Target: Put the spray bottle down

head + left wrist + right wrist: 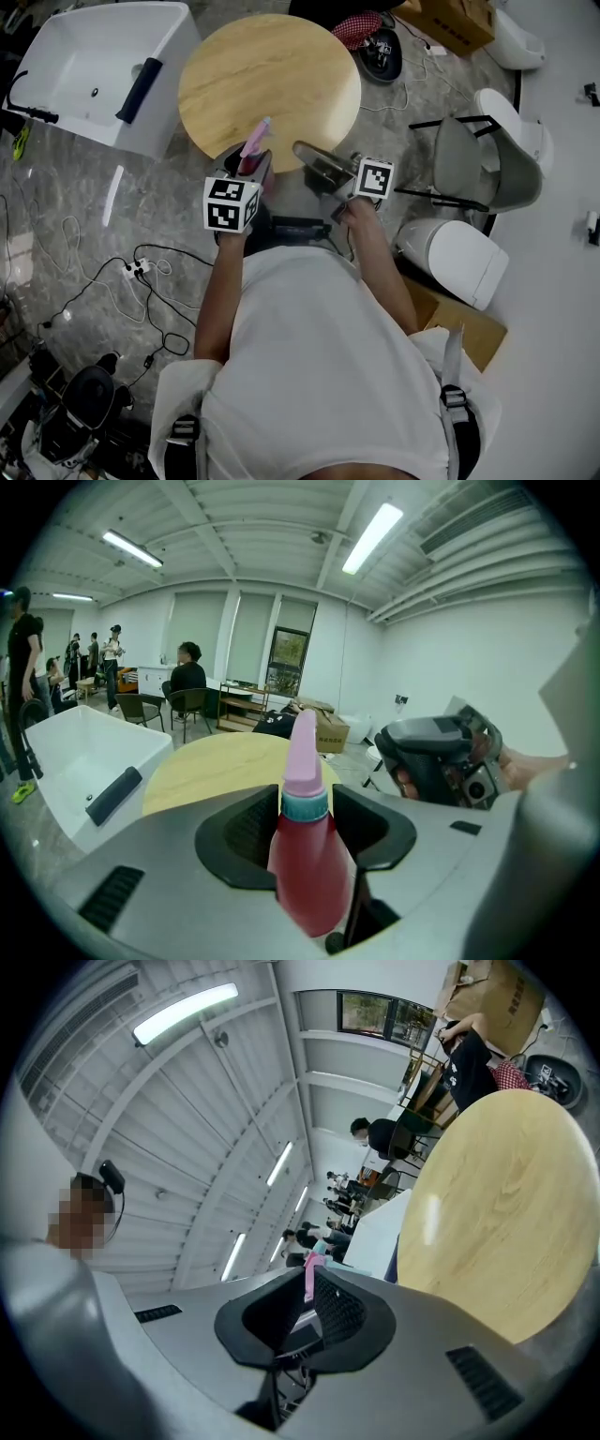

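Note:
A red spray bottle (254, 145) with a pink nozzle and a teal collar stands upright between the jaws of my left gripper (255, 161), which is shut on it. In the left gripper view the bottle (305, 855) fills the gap between the pads of that gripper (306, 803). It hangs over the near edge of a round wooden table (272, 75). My right gripper (306, 153) is just to its right, shut and holding nothing. In the right gripper view, past the tips of the right gripper (309, 1279), only the pink nozzle (308, 1277) shows.
A white tub (94, 66) stands on the floor left of the table. White and grey chairs (497, 141) are at the right, a cardboard box (450, 23) behind. Cables and a power strip (136, 270) lie on the floor. People sit and stand far off (187, 682).

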The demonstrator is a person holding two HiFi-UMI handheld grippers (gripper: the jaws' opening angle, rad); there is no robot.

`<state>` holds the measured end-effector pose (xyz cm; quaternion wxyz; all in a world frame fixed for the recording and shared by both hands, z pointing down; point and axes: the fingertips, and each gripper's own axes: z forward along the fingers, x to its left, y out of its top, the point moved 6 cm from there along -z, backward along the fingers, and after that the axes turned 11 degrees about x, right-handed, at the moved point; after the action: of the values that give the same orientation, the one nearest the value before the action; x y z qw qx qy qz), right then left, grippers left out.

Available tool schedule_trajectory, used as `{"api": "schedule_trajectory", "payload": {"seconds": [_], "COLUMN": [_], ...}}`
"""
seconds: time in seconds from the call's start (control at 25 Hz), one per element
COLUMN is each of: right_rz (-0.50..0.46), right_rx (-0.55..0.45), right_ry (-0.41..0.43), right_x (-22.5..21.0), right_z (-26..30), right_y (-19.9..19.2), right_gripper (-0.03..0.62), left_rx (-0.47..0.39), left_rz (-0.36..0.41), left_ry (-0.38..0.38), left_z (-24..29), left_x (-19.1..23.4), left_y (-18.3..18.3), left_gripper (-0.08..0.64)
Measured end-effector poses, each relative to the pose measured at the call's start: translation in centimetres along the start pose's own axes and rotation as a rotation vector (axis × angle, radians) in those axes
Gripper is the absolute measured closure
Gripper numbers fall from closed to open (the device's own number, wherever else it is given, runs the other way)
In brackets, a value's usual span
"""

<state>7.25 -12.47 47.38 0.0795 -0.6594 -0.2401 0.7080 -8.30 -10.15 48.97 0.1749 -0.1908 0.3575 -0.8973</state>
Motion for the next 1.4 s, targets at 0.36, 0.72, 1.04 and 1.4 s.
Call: {"api": "schedule_trajectory", "payload": {"seconds": [0.36,0.72,1.04,1.4], "right_rz": [-0.027,-0.003,0.023,0.05], "right_rx": [-0.008,-0.018,-0.004,-0.005], "right_ry": [-0.039,-0.061,-0.027,0.0], "right_x": [-0.2,-1.7,-4.4,-7.7], "right_z": [3.3,4.2,5.2,5.0], "right_y": [2.8,3.6,6.9,11.2], "right_gripper": [0.572,0.572,0.572,0.572], "left_rx": [-0.032,-0.018,0.009,0.0], "left_rz": [0.006,0.022,0.008,-0.02], "left_ry": [-0.022,-0.02,0.01,0.061], "left_z": [1.1,3.6,7.8,12.2], "left_x": [4.4,6.6,8.4,10.2], "left_y": [2.7,4.7,8.0,11.8], "left_gripper": [0.377,0.377,0.377,0.377]}}
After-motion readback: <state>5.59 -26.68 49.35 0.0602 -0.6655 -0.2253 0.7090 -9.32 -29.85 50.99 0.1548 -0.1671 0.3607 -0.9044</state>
